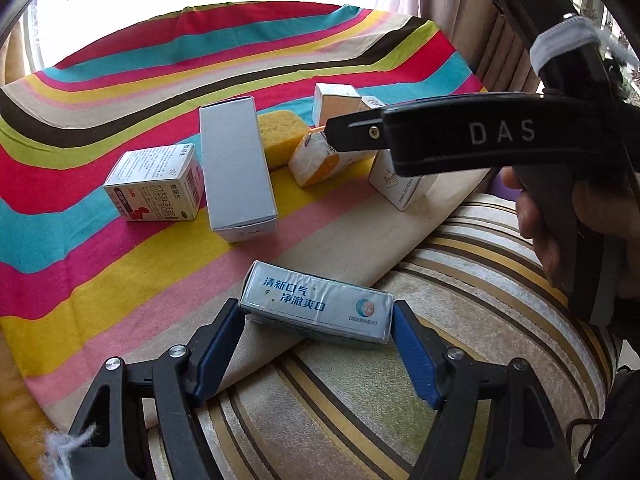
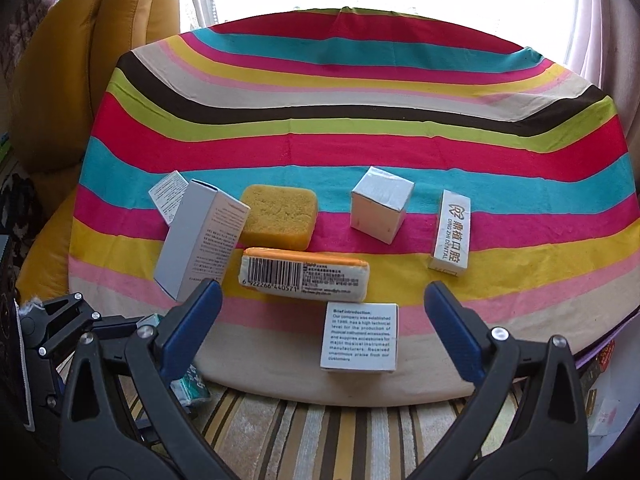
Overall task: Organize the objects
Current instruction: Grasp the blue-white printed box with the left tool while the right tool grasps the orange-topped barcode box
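Striped cloth (image 2: 360,92) covers the counter; its near edge hangs over a striped cushion (image 1: 460,280) below. Tall grey box (image 1: 236,168) lies near the cloth's middle, with yellow sponge (image 2: 278,216) touching it on the far side. Right wrist view alone shows the barcode box (image 2: 304,276) lying flat in front of the sponge, the white cube box (image 2: 380,210), the slim dental box (image 2: 450,236) toward the right edge and the English-text box (image 2: 360,336) at the near edge. Left wrist view alone shows the red-and-white medicine box (image 1: 154,184) left of the grey box, and the blue toothpaste box (image 1: 320,308) straddling the cloth's near edge, partly over the cushion. Left gripper (image 1: 318,334): jaws apart, one blue pad at each end of the toothpaste box, close to or just touching it; can't confirm any clamping. Right gripper (image 2: 324,308): jaws wide apart and empty, hanging over the near edge, with the English-text box between them and the barcode box just beyond. In the left view the right gripper's black body crosses in front of the far boxes, with a person's hand (image 1: 560,216) on its grip.
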`<action>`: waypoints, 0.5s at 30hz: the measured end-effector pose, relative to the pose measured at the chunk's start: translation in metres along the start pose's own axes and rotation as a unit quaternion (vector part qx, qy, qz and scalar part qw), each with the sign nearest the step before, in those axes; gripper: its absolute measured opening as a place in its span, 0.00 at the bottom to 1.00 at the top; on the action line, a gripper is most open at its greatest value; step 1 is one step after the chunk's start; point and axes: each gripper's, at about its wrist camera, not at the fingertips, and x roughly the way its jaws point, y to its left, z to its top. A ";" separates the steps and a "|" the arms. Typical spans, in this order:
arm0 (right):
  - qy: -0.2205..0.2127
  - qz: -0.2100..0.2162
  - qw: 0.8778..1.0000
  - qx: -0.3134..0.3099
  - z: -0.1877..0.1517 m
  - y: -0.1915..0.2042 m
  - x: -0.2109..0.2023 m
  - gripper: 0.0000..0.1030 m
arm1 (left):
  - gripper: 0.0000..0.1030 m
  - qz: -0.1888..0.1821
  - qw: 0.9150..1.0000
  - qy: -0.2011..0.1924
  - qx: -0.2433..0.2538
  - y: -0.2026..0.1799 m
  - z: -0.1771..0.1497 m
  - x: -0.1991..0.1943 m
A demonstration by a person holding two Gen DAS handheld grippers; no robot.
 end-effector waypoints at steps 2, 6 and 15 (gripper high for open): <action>0.001 -0.003 1.000 -0.004 0.003 0.004 0.004 0.99 | 0.73 -0.001 1.000 -0.001 0.000 0.000 0.000 0.000; 0.004 -0.013 1.000 -0.014 0.008 0.009 0.014 0.99 | 0.73 -0.002 1.000 -0.003 -0.001 -0.001 0.000 0.000; 0.026 -0.020 0.999 -0.011 0.009 0.004 0.040 0.99 | 0.73 -0.008 1.000 -0.012 -0.004 0.000 -0.004 -0.006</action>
